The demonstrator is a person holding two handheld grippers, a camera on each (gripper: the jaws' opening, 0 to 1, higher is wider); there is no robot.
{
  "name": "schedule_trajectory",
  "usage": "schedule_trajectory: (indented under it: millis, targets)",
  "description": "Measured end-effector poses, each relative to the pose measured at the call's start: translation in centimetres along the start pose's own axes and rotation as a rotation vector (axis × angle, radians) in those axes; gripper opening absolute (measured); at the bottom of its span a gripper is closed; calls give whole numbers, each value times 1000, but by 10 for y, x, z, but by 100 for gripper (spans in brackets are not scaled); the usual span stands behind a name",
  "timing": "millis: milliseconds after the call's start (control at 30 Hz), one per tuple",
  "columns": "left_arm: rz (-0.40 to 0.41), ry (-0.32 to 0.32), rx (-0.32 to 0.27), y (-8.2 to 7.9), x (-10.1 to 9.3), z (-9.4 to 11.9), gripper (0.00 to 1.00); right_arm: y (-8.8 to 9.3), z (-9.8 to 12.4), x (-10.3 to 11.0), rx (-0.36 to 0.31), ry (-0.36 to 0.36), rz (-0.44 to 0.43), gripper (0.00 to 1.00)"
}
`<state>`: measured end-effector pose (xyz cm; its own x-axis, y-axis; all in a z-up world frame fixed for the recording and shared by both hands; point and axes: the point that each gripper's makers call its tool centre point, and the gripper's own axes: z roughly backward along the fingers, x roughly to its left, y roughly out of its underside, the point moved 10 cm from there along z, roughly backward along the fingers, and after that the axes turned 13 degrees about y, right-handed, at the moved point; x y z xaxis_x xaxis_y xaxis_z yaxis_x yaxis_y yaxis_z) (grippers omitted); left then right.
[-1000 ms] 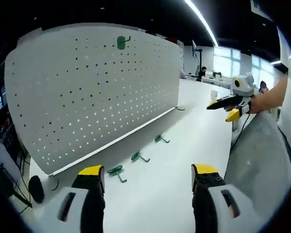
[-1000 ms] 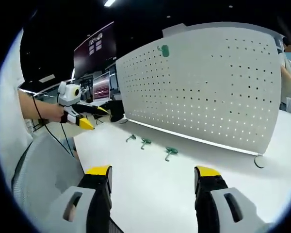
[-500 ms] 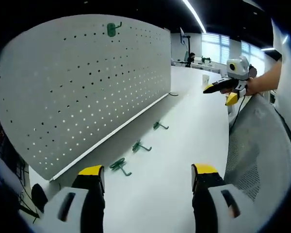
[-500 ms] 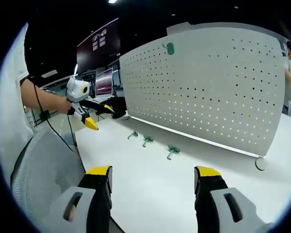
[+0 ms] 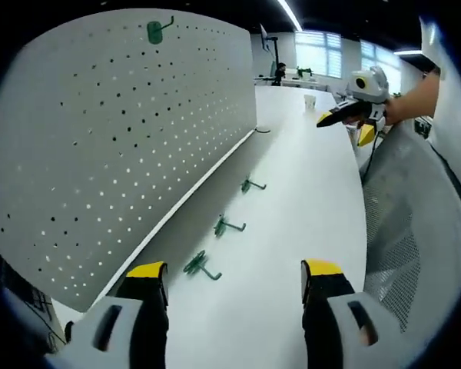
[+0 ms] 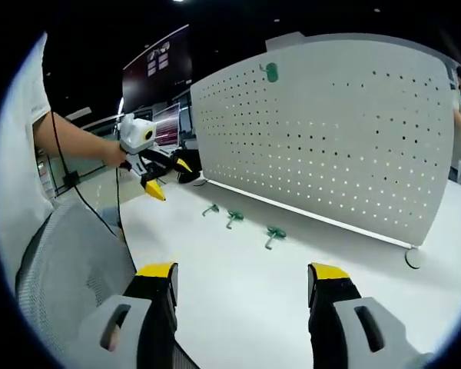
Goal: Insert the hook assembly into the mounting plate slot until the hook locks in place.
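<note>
A white pegboard [image 5: 123, 123] stands upright along the far side of a white surface [image 5: 307, 200], its face dotted with rows of small holes. One green hook [image 5: 155, 31] is already hung near the top edge of the board; in the right gripper view the same hung hook [image 6: 271, 72] sits high on the board [image 6: 330, 131]. Three more green hooks lie loose on the surface in a row just in front of the board's foot: in the left gripper view the near hook [image 5: 199, 265], the middle hook [image 5: 226, 226] and the far hook [image 5: 250, 184] are spaced apart from one another, none touching the board. The left tongs [image 5: 234, 288] hover low over the surface with the two yellow-tipped jaws spread wide and nothing between them; the near hook lies just ahead of the left jaw. The right tongs [image 6: 242, 288] are likewise held wide open and empty, well back from the row of hooks [image 6: 232, 217], over the bare surface [image 6: 238, 261]. In the left gripper view the right tongs [image 5: 346, 123] are seen from the side, held in a hand [image 5: 396, 108] above the far end of the surface, with mesh chair backs [image 5: 415, 215] near them. In the right gripper view the left tongs [image 6: 163, 178] are held by a person's arm [image 6: 77, 142] out to the side of the board.
</note>
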<state>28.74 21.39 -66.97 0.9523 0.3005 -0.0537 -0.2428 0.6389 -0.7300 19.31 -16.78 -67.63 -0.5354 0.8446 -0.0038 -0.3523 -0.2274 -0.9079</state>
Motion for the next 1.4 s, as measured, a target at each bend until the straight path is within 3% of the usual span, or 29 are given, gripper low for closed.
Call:
schedule_trajectory:
  millis: [133, 300, 967, 1400]
  targets:
    - [-26, 40, 39, 0, 5, -8, 71, 0, 1, 0, 1, 2, 0, 67]
    - [-117, 68, 149, 6, 13, -16, 72, 0, 1, 1, 6, 3, 8, 67]
    - [-266, 174, 305, 10, 38, -29, 68, 4, -2, 9, 42, -30, 76, 66]
    - [-352, 226, 419, 11, 56, -43, 65, 4, -1, 8, 47, -29, 66, 66]
